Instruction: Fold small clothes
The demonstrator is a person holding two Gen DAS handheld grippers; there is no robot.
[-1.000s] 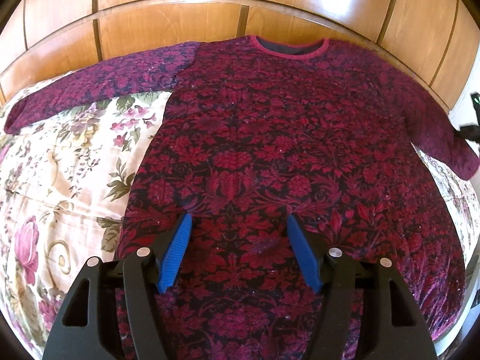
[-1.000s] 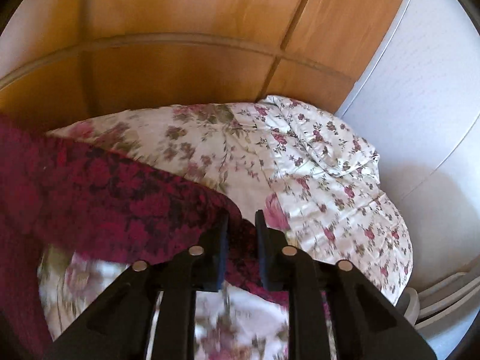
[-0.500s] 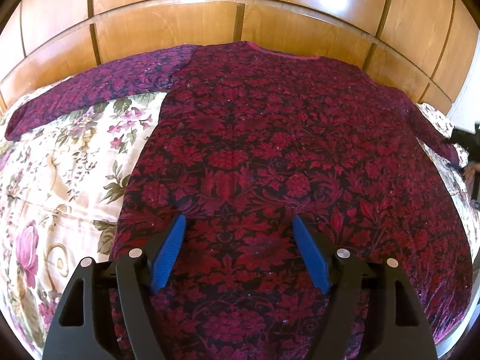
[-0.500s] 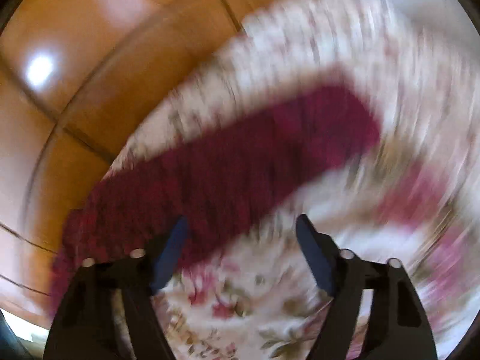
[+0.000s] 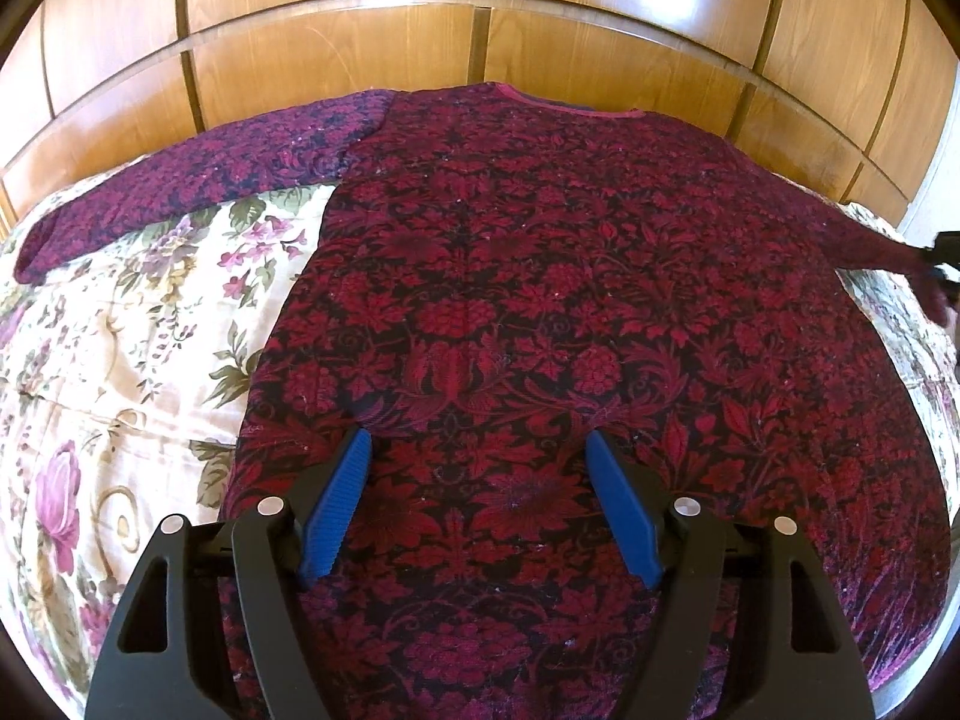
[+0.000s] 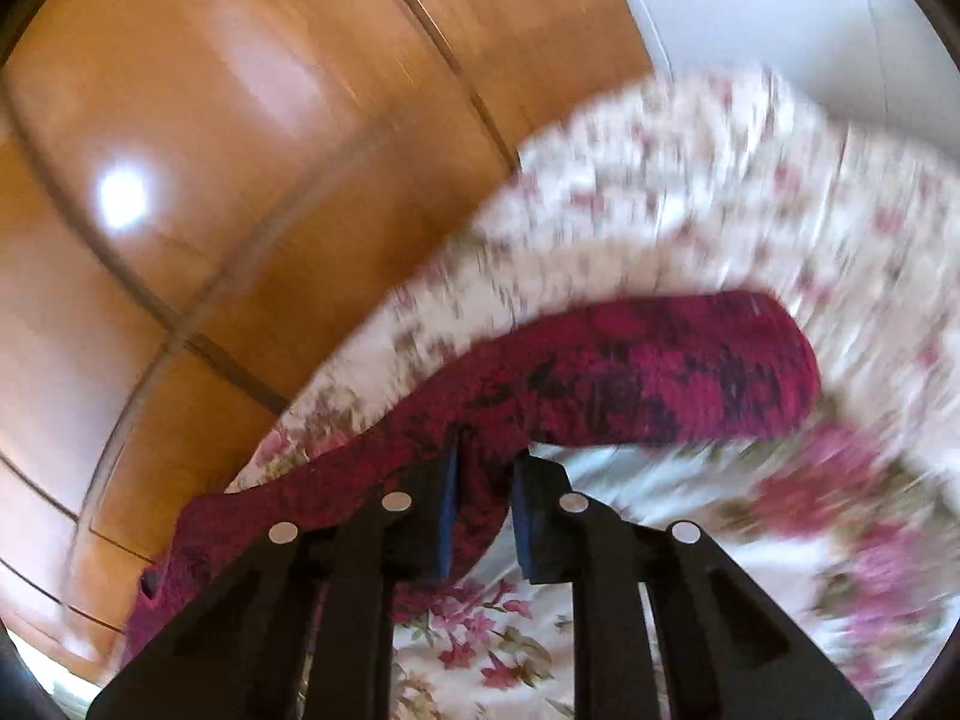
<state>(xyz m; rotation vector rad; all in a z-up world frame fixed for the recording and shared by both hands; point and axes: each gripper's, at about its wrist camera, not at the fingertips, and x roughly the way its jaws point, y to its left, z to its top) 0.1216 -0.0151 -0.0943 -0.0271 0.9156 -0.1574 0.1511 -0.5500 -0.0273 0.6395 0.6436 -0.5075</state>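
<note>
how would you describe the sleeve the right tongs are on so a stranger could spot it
Start at the floral bedspread below the wooden headboard. Across it runs one long sleeve of the crimson garment, pinched between the right tongs. The other sleeve lies flat and untouched.

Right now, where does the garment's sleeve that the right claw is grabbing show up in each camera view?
Left wrist view: the sleeve stretches to the far right edge, where the right claw pinches its end.
Right wrist view: the same sleeve arcs across the middle, bunched between the claw's pads.
Shared landmark: the wooden headboard behind the floral bedspread.
</note>
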